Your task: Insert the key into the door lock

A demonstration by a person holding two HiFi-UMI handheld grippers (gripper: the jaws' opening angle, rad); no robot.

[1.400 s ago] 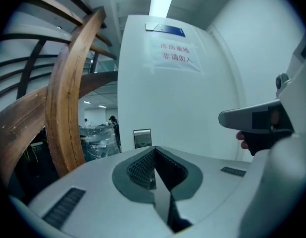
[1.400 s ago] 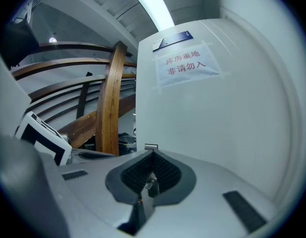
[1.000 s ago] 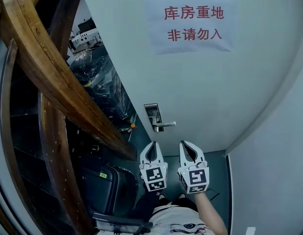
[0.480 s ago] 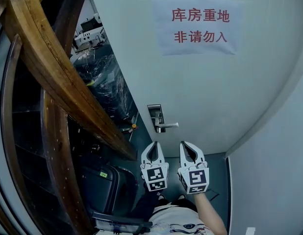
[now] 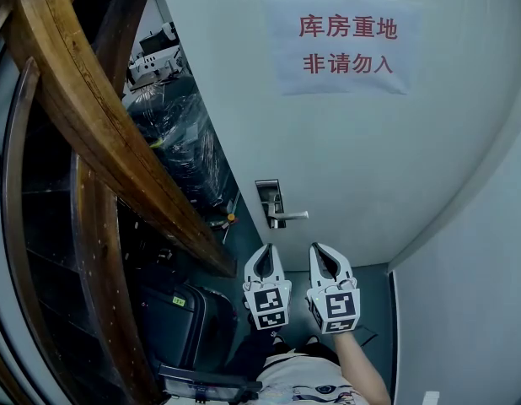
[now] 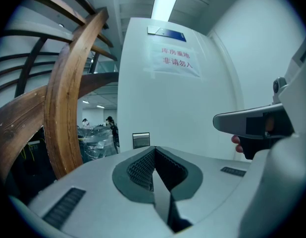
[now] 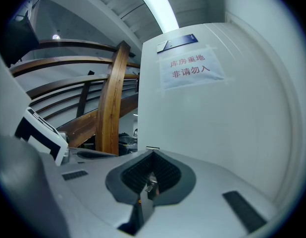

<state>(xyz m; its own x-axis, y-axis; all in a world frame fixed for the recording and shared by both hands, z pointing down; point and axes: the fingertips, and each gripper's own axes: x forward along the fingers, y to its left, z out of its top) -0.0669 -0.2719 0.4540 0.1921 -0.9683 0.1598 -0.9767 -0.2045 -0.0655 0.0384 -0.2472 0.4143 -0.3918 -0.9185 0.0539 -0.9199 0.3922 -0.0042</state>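
The white door (image 5: 362,159) carries a steel lock plate with a lever handle (image 5: 271,202) just ahead of both grippers. My left gripper (image 5: 265,250) points at the plate from slightly below it, shut with nothing between its pads. In the left gripper view the lock plate (image 6: 141,140) shows right above the closed tips (image 6: 154,150). My right gripper (image 5: 321,248) is level beside the left one, a little right of the handle. It is shut on a small metal key (image 7: 151,183) that sits deep between its ribbed pads. Neither gripper touches the door.
A paper sign with red characters (image 5: 345,45) hangs high on the door. A curved wooden stair rail (image 5: 92,125) stands close on the left, with plastic-wrapped goods (image 5: 180,150) behind it. A black case (image 5: 180,319) is on the floor. A white wall (image 5: 471,268) closes the right side.
Both grippers keep their place and stay shut. The head view has shifted slightly, so the door, sign and lock plate sit a little further right in the picture.
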